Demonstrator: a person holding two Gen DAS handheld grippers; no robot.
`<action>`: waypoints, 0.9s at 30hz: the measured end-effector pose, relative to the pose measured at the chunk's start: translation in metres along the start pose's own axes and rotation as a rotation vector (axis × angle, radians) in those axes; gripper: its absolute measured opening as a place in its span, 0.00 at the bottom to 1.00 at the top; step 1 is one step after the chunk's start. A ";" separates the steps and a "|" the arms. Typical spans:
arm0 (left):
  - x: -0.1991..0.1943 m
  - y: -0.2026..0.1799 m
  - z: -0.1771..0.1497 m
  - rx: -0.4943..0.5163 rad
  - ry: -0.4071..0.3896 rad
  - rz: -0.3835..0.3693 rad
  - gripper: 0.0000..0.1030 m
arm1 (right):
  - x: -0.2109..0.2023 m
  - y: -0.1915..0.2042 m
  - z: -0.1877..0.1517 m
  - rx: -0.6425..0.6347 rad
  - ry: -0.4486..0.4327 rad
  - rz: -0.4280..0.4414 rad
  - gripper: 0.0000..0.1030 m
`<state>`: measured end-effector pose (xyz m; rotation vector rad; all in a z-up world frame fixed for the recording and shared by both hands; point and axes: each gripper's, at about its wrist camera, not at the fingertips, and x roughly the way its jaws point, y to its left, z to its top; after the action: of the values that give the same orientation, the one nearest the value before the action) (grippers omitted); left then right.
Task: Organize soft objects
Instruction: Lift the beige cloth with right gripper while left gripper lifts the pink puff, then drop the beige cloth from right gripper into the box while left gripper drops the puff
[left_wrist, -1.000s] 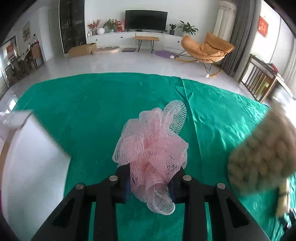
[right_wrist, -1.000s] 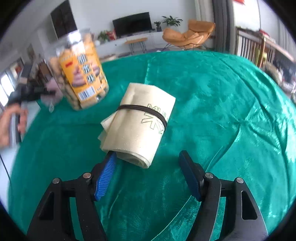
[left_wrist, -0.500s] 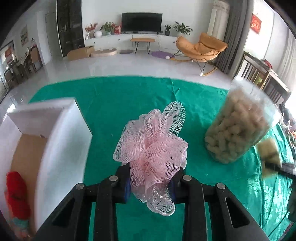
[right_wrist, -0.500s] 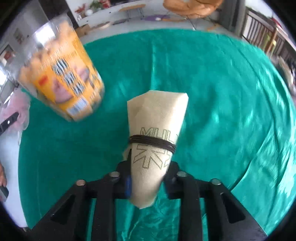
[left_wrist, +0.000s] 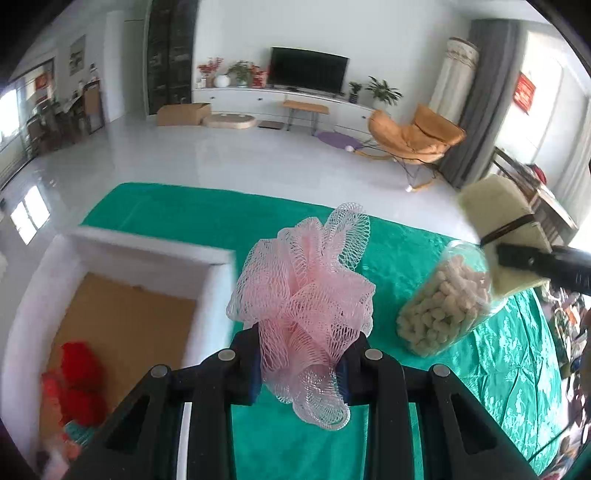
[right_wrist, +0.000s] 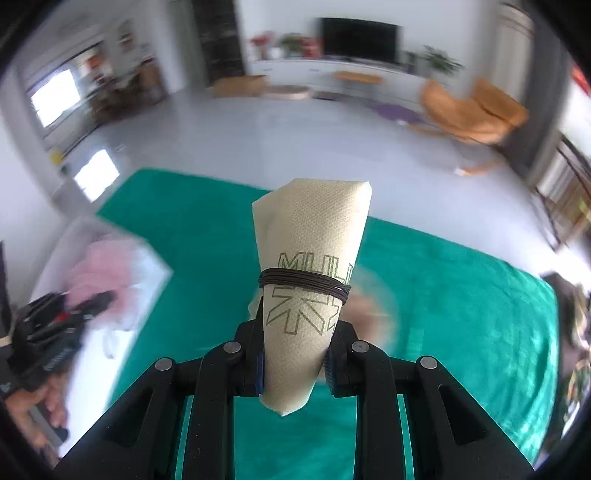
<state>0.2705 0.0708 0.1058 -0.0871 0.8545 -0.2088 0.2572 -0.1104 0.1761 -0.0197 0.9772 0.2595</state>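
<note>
My left gripper (left_wrist: 299, 369) is shut on a pink mesh bath pouf (left_wrist: 303, 291) and holds it above the green cloth, just right of a white foam box (left_wrist: 122, 247). A red soft item (left_wrist: 79, 373) lies in the box's near left corner. My right gripper (right_wrist: 293, 363) is shut on a rolled beige cloth (right_wrist: 312, 266) bound with a dark band, lifted off the table. That cloth also shows in the left wrist view (left_wrist: 498, 218), held up at the right. The pouf shows blurred in the right wrist view (right_wrist: 99, 269), over the box.
A clear jar of pale puffed snacks (left_wrist: 447, 299) stands on the green tablecloth (left_wrist: 509, 362) to the right of the pouf. The white box (right_wrist: 92, 243) lies at the table's left side. A living room floor lies beyond the far table edge.
My right gripper closed on the rolled cloth and lifted it off the table, swinging left. My left gripper carried the pouf left, up to the white box.
</note>
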 end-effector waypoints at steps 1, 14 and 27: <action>-0.007 0.009 -0.002 -0.007 -0.003 0.011 0.29 | 0.003 0.022 -0.002 -0.019 0.001 0.026 0.24; -0.133 0.200 -0.120 -0.209 0.043 0.332 0.60 | 0.034 0.281 -0.083 -0.292 0.155 0.367 0.40; -0.200 0.186 -0.171 -0.237 -0.136 0.649 0.98 | -0.001 0.305 -0.109 -0.423 0.066 0.297 0.73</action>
<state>0.0415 0.2970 0.1117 -0.0407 0.7293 0.5023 0.0984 0.1699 0.1464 -0.2722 0.9750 0.7400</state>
